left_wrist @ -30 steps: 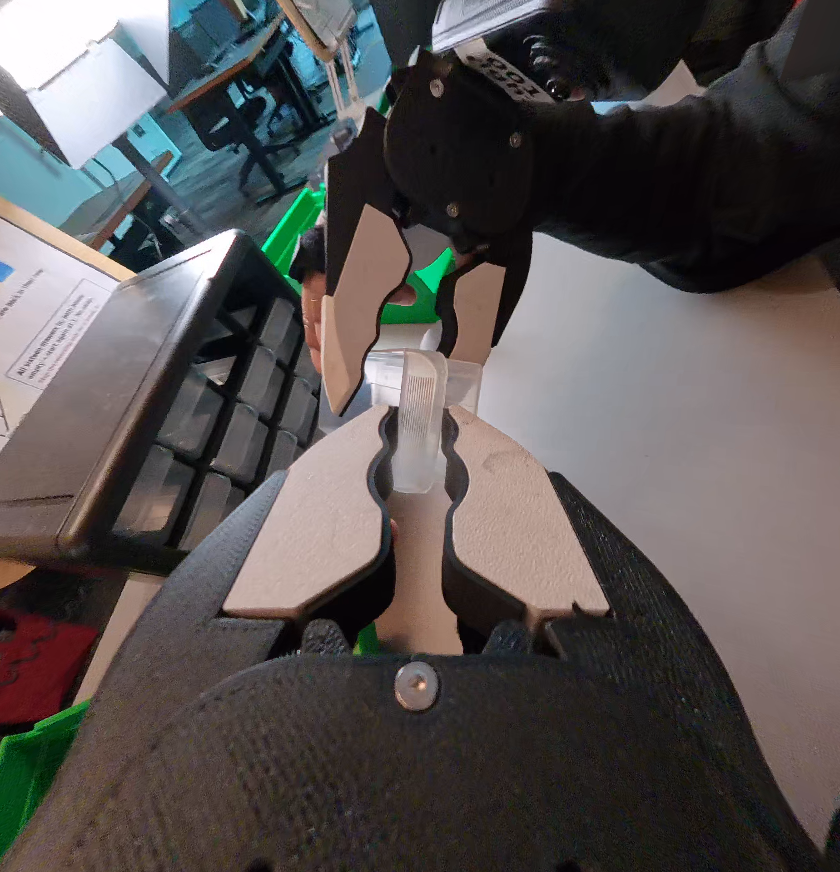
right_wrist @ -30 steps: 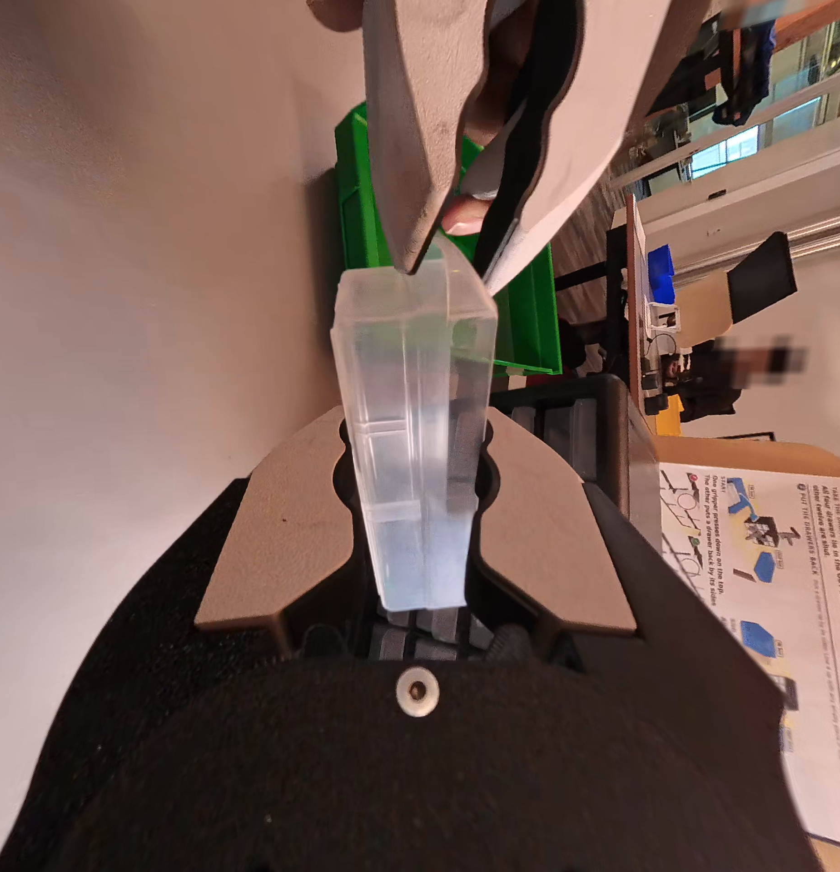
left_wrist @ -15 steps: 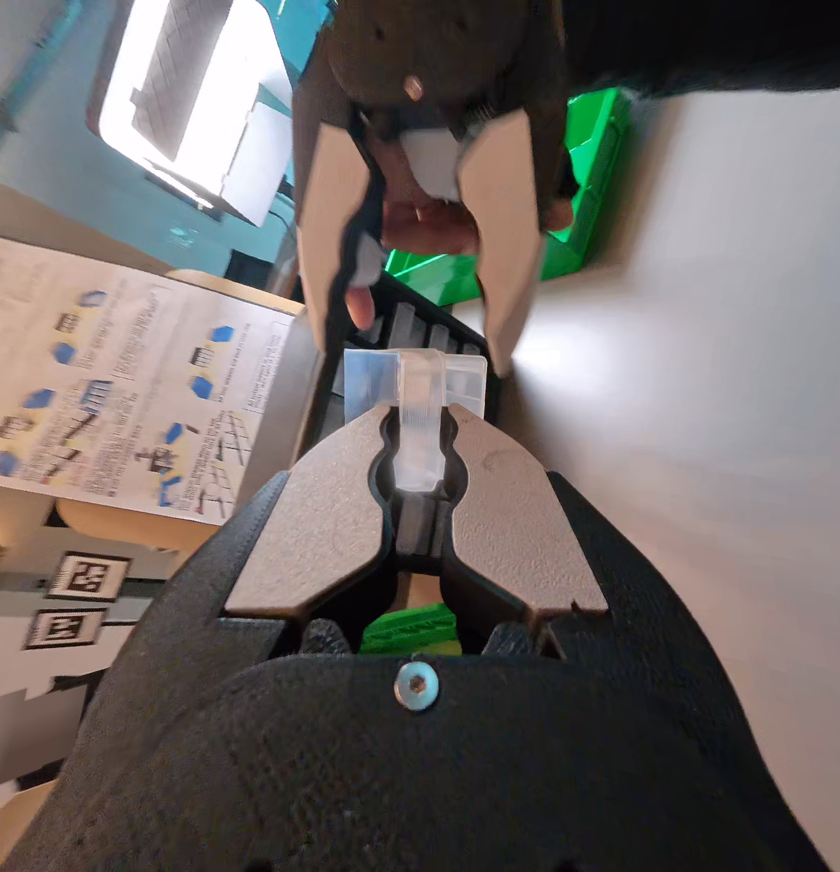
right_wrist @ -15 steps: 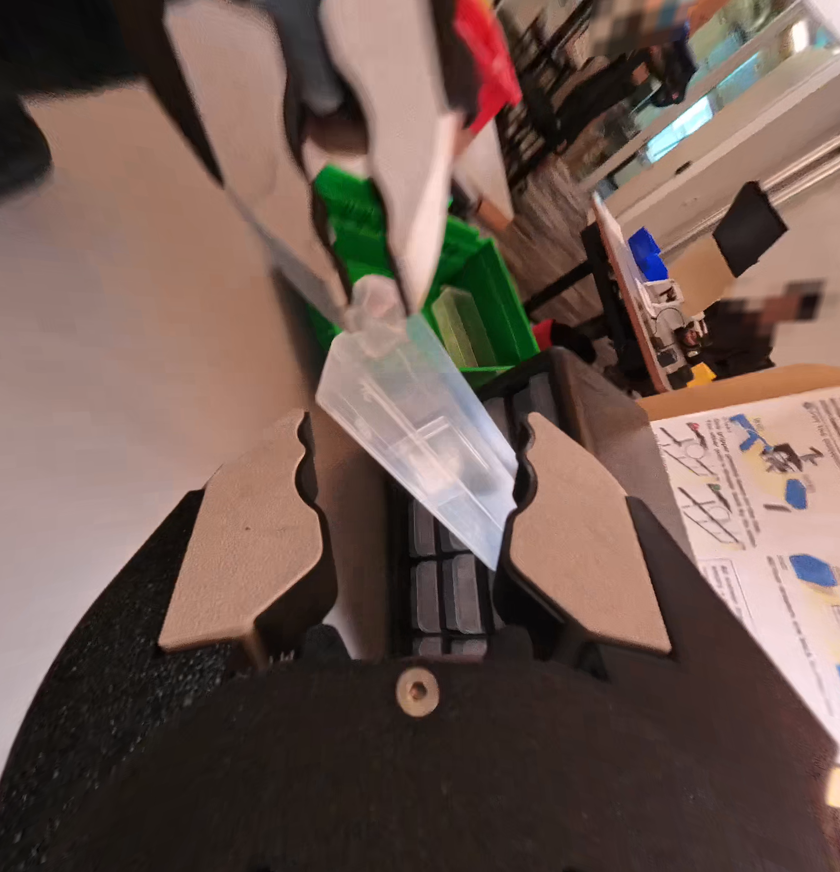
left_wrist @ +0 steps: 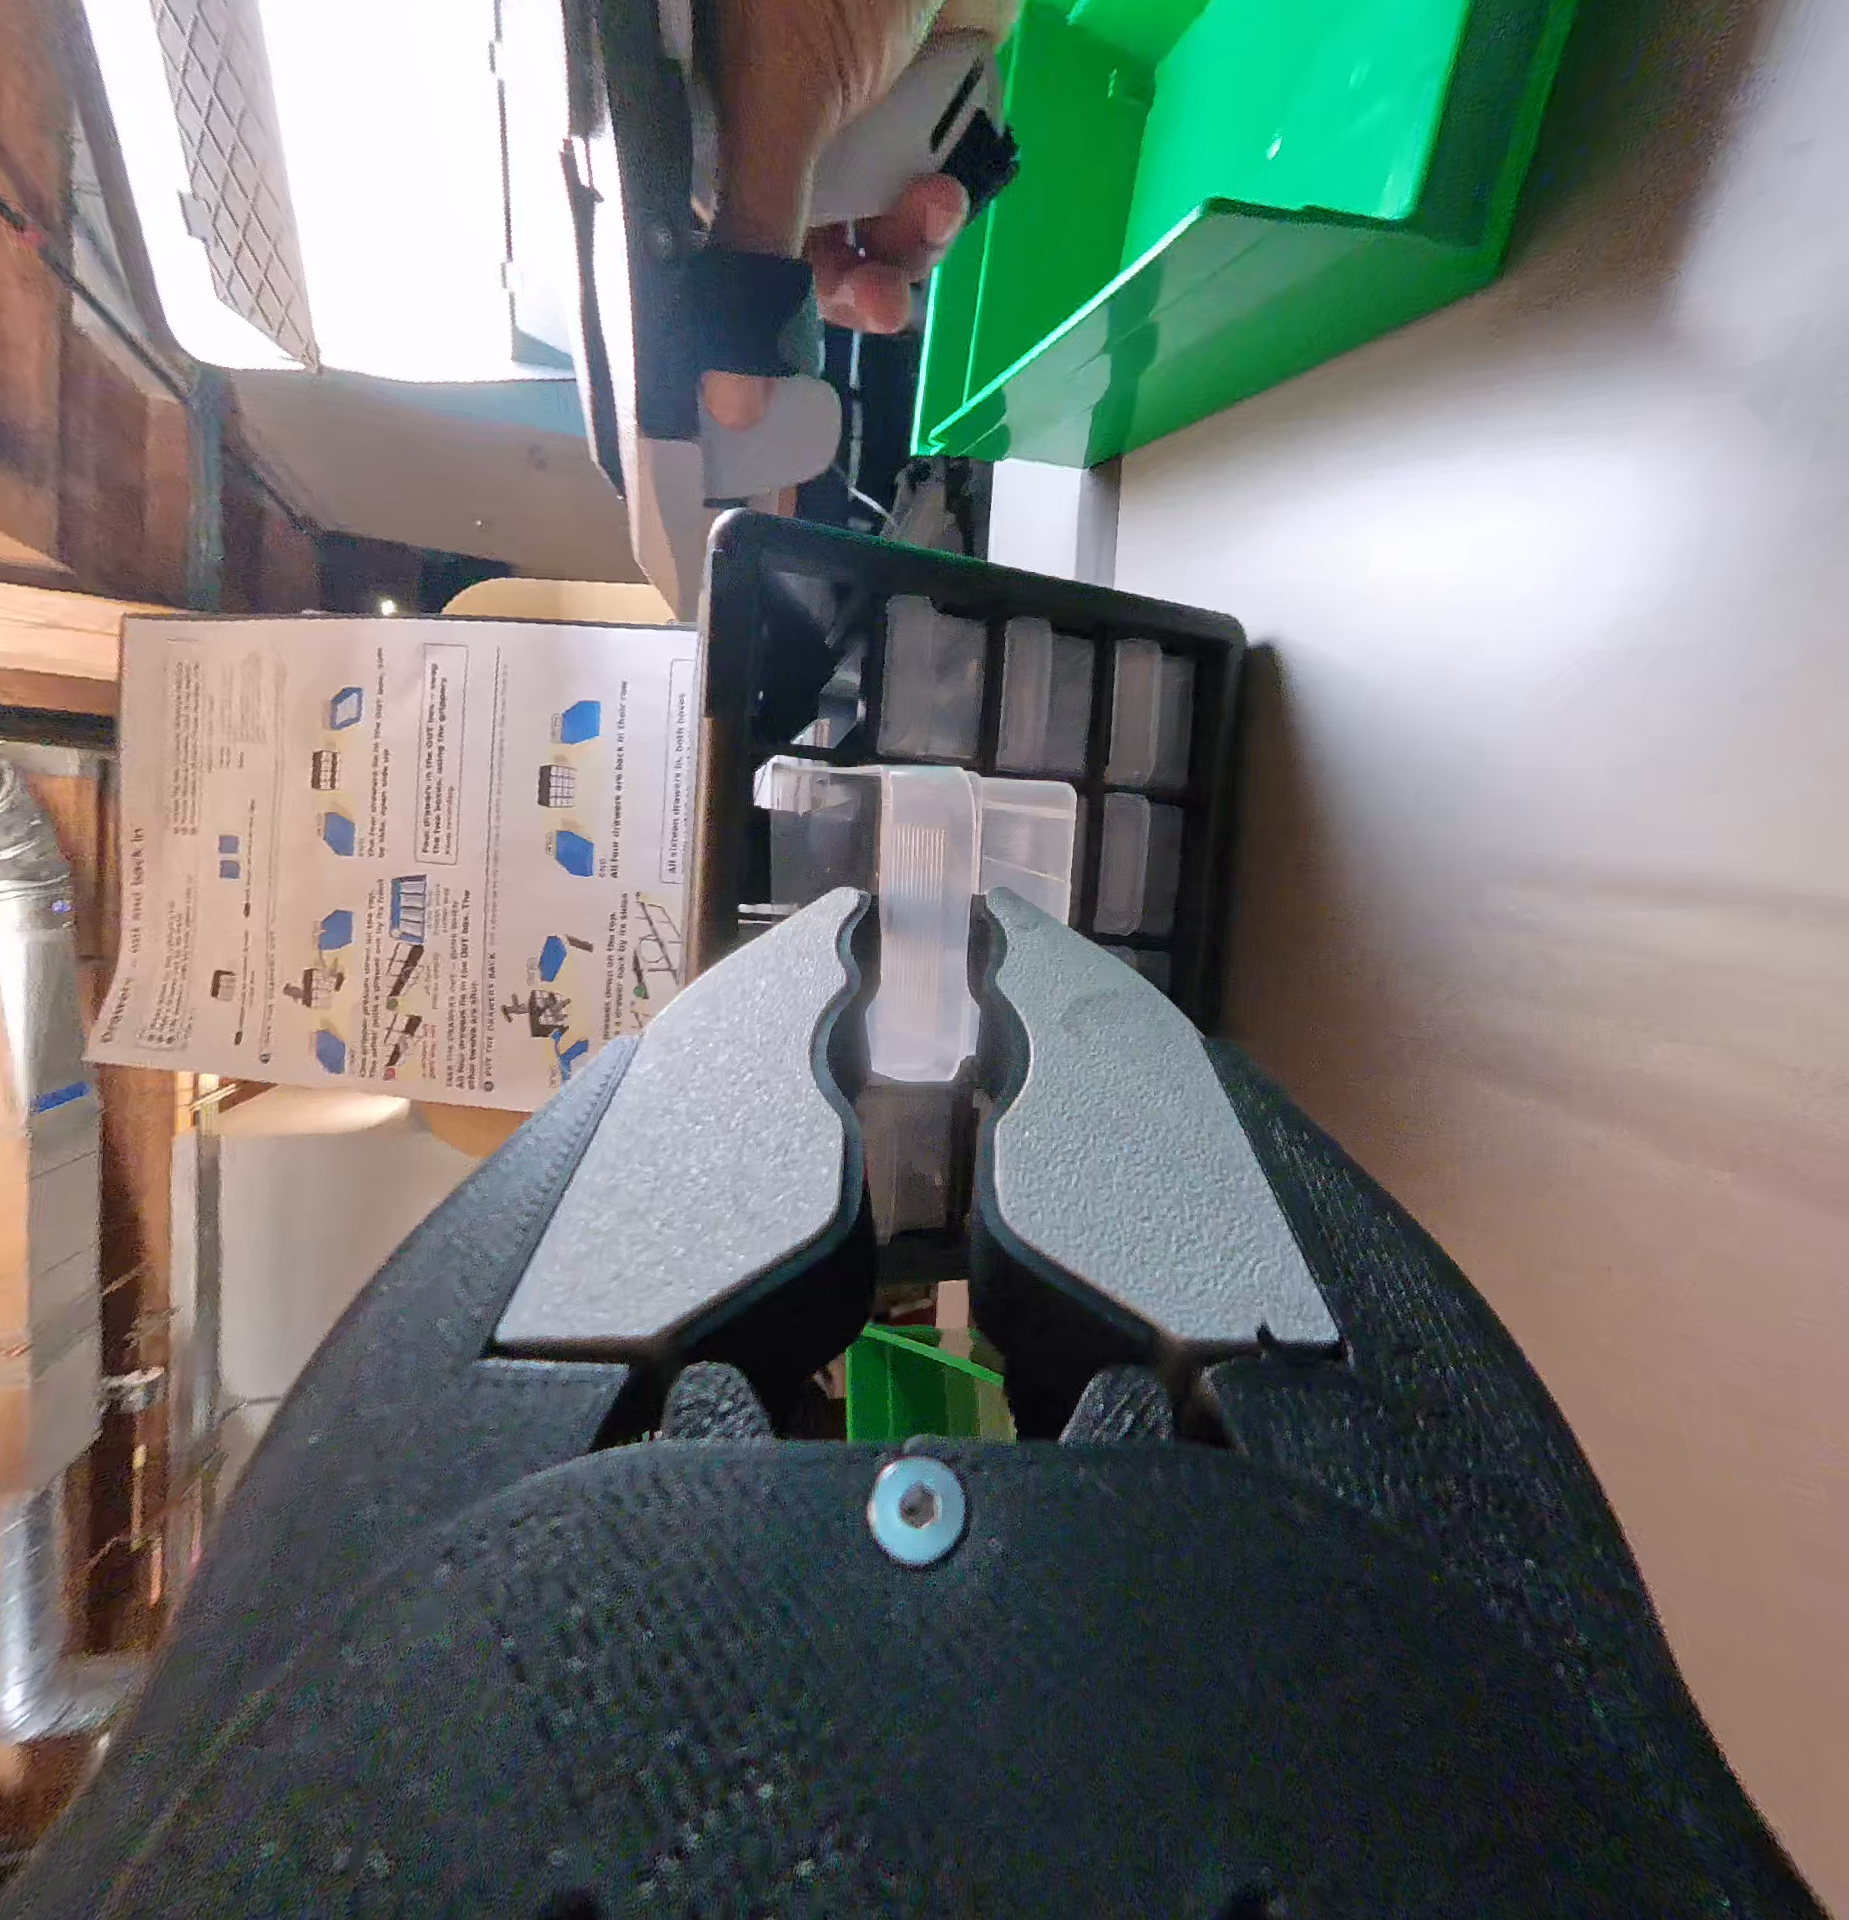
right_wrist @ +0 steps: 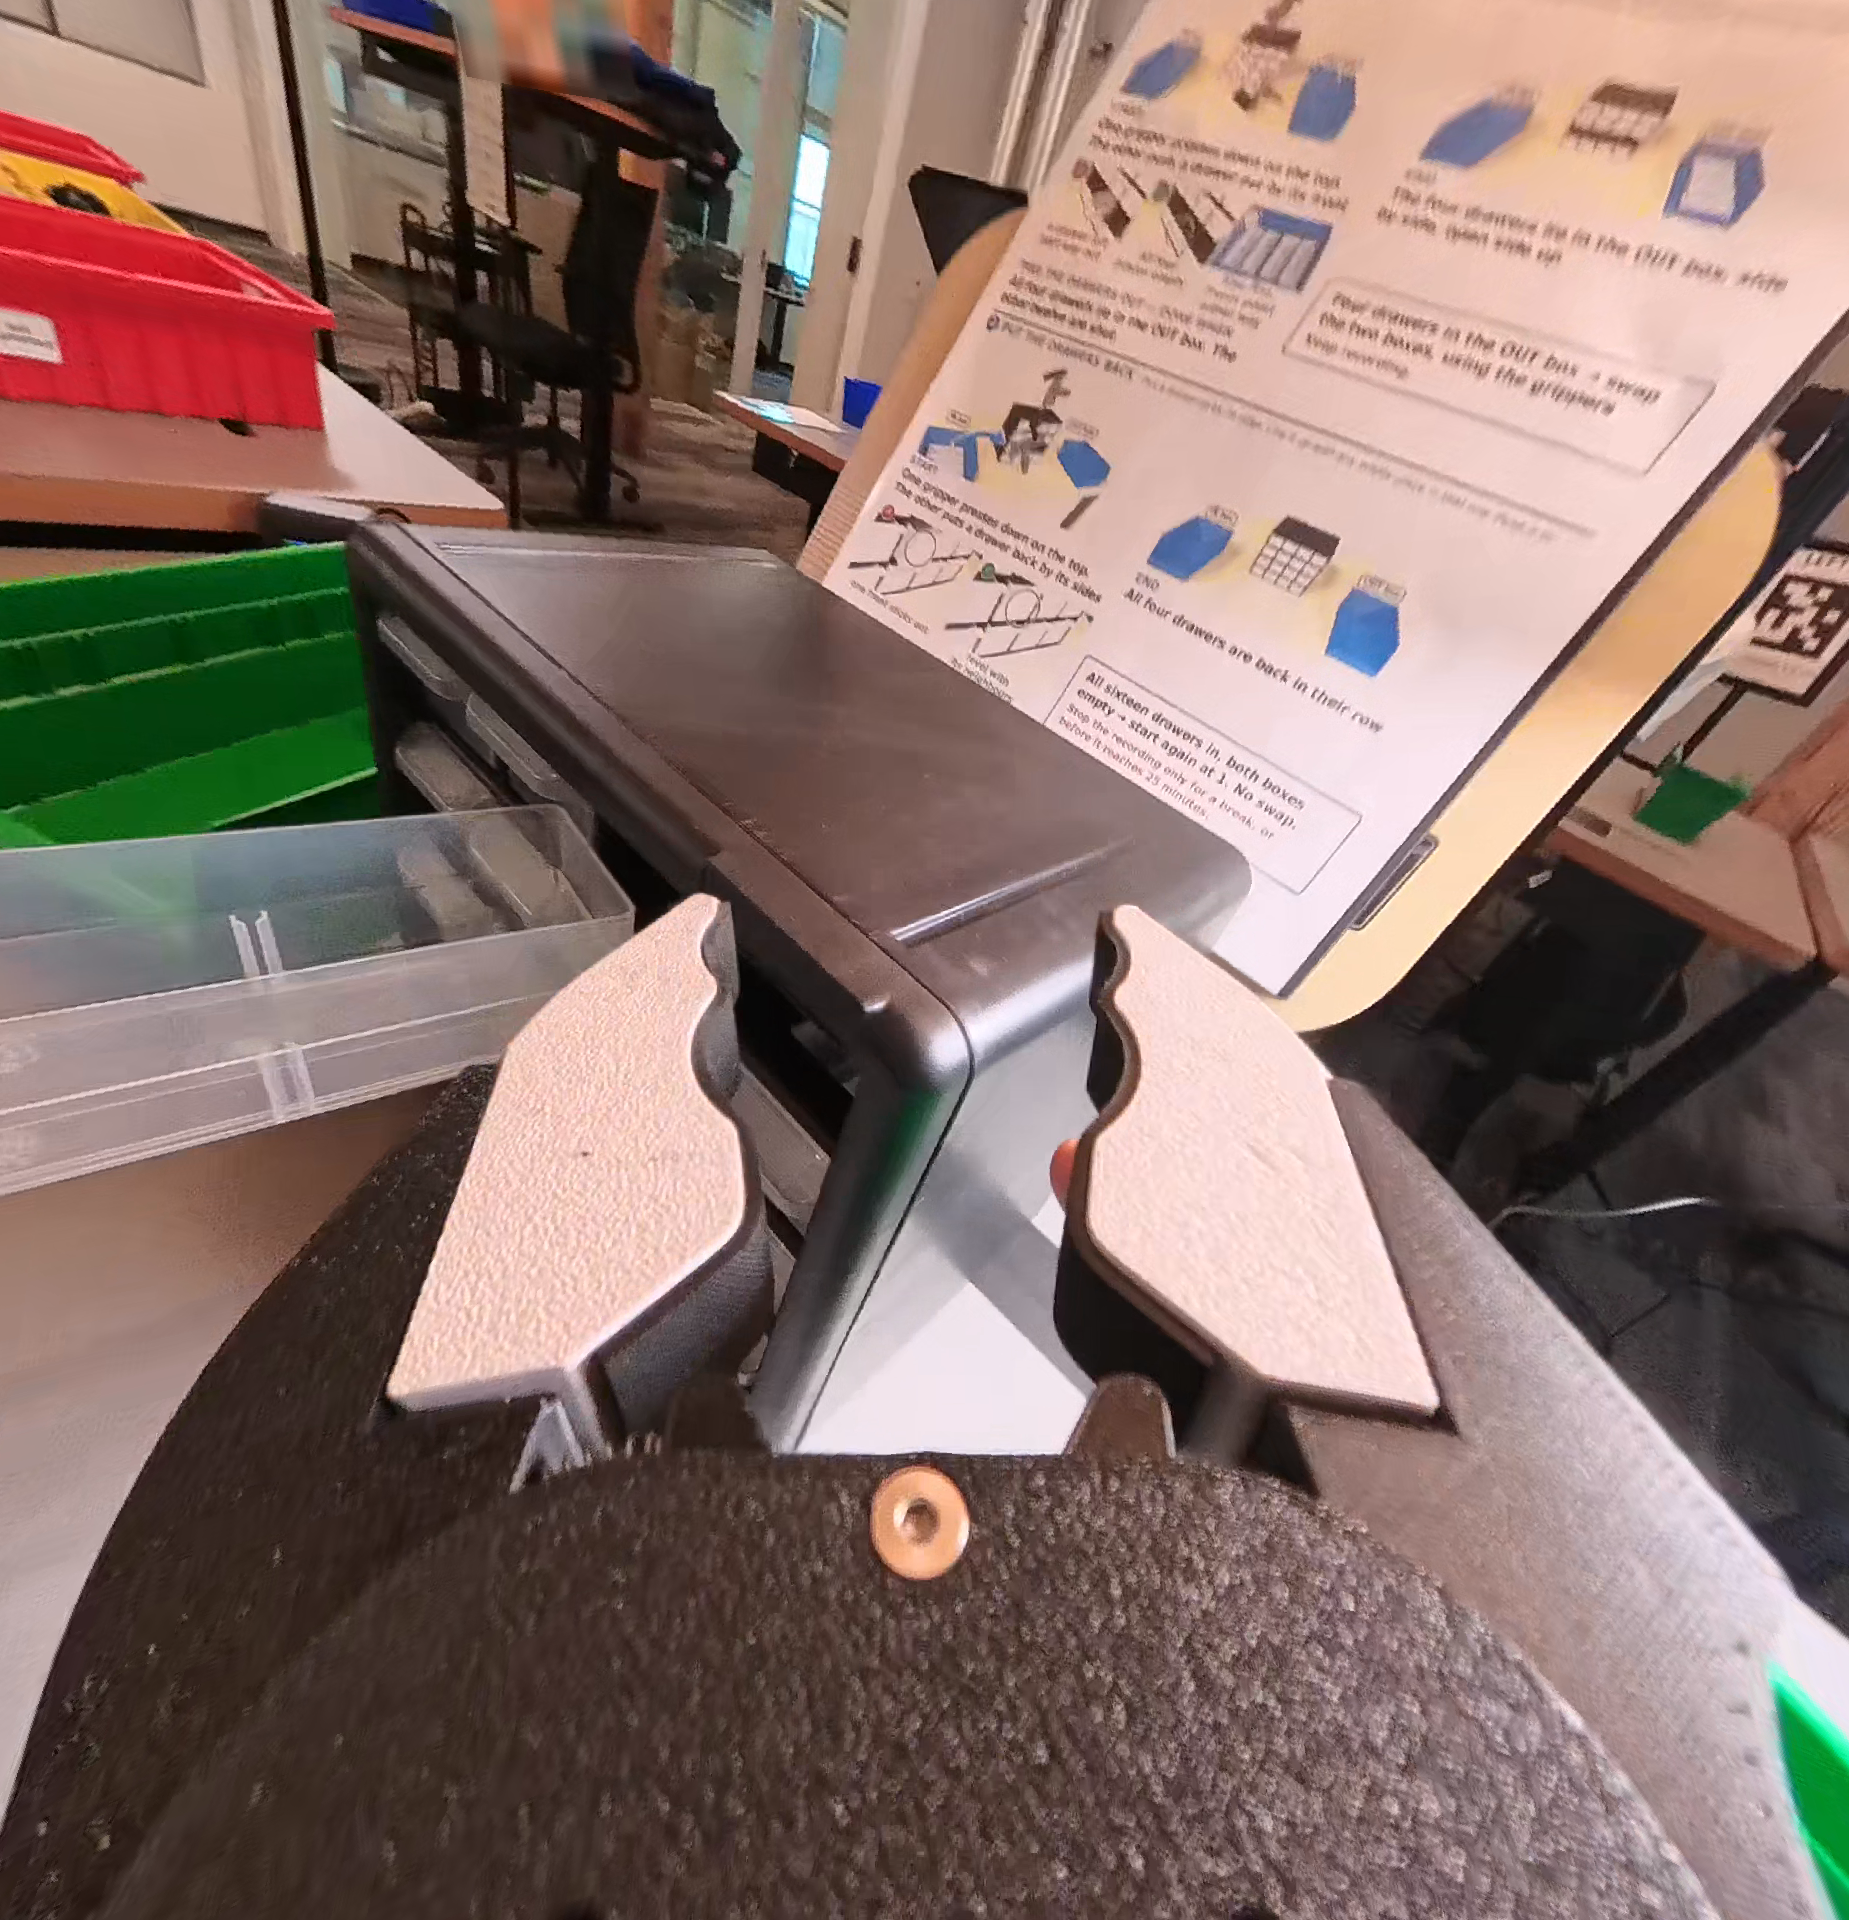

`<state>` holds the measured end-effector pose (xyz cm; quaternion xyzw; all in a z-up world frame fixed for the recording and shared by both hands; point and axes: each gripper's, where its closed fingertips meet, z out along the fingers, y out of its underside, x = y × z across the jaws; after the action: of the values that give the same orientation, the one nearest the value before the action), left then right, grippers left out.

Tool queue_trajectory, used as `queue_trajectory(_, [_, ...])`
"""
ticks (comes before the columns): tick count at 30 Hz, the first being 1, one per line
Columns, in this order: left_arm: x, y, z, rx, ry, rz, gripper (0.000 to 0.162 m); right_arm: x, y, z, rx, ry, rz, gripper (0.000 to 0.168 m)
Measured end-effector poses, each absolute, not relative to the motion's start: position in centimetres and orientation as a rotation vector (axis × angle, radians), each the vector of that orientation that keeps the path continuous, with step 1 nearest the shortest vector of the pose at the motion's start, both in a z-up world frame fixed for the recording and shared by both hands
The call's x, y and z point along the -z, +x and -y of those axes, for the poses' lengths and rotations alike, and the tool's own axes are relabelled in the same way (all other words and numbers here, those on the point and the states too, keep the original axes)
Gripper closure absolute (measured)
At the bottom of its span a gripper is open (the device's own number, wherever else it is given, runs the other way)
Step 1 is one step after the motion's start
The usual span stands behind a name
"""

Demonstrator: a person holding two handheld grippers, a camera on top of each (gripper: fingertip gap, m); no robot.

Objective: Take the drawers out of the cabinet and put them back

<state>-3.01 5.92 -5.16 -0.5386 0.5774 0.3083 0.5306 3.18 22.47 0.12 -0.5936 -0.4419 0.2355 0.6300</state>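
Note:
My left gripper [left_wrist: 925, 914] is shut on the ribbed handle of a clear plastic drawer [left_wrist: 1024, 842]. It holds the drawer lengthwise against the front of the black cabinet [left_wrist: 1055, 592], at an open slot. How far the drawer is inside, I cannot tell. My right gripper [right_wrist: 909, 925] is open and empty, its jaws astride the near top corner of the cabinet [right_wrist: 795, 727]. The drawer [right_wrist: 276, 956] shows to its left, empty. One right gripper finger [left_wrist: 764, 447] and the hand holding it show above the cabinet in the left wrist view.
Other clear drawers [left_wrist: 1045, 696] sit closed in the cabinet. A green bin [left_wrist: 1263, 260] stands beside it, also in the right wrist view [right_wrist: 151, 686]. An instruction poster [right_wrist: 1367, 416] leans behind the cabinet. Red bins [right_wrist: 120, 312] sit on a far table.
My right gripper has opened, let go of the drawer and moved over the cabinet's top corner. My left gripper has turned with the drawer to face the cabinet front.

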Motion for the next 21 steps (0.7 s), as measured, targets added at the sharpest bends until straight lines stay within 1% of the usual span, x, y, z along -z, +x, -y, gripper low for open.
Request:
queue_trajectory(1, [5.1,-2.9,-6.2,-0.756,-1.283,-1.368,0.145,0.1,3.0,-22.6,-0.549,-1.367,1.008,0.103])
queue_trajectory(21, [5.3,0.4,-8.2,-0.846,-1.246,-1.370,0.145,-0.2,2.8,-22.3,-0.573,-1.360,0.995,0.108])
